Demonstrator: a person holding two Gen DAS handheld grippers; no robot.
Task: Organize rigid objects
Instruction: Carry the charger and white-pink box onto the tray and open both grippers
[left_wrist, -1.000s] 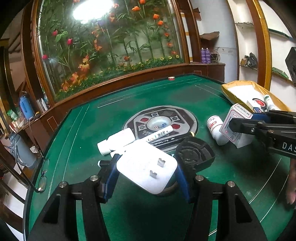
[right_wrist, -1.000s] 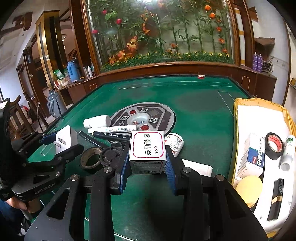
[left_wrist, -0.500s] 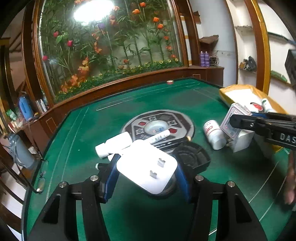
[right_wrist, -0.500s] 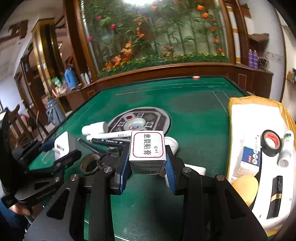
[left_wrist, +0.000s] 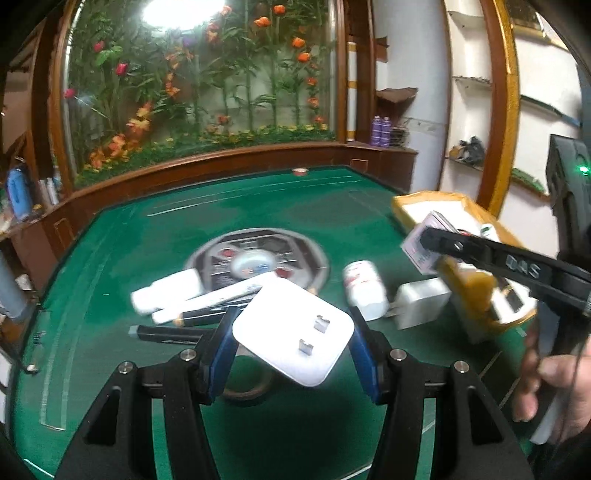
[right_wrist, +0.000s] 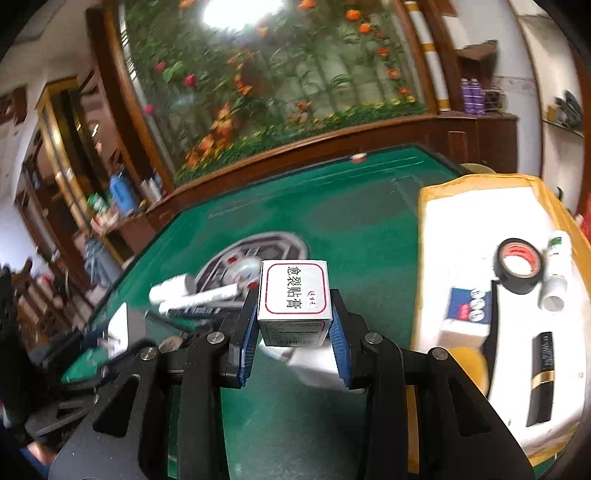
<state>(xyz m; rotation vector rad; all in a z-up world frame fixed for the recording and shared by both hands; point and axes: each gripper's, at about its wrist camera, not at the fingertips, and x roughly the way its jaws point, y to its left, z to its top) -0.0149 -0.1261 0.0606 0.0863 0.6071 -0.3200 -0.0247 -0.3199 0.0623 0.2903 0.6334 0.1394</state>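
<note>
**A:** Right wrist view: where is your box?

**B:** Your right tool (right_wrist: 294, 334) is clamped on the small white cardboard box with a red-bordered label (right_wrist: 293, 295), held above the green felt tabletop (right_wrist: 343, 225). The yellow-rimmed tray with a white floor (right_wrist: 458, 225) lies to its right and slightly ahead, very near.

**A:** And your left?

**B:** Your left tool (left_wrist: 291, 350) grips the flat white plastic charger with two metal prongs (left_wrist: 291, 332). The tray sits well to its right, so the right hand is nearer.
</note>
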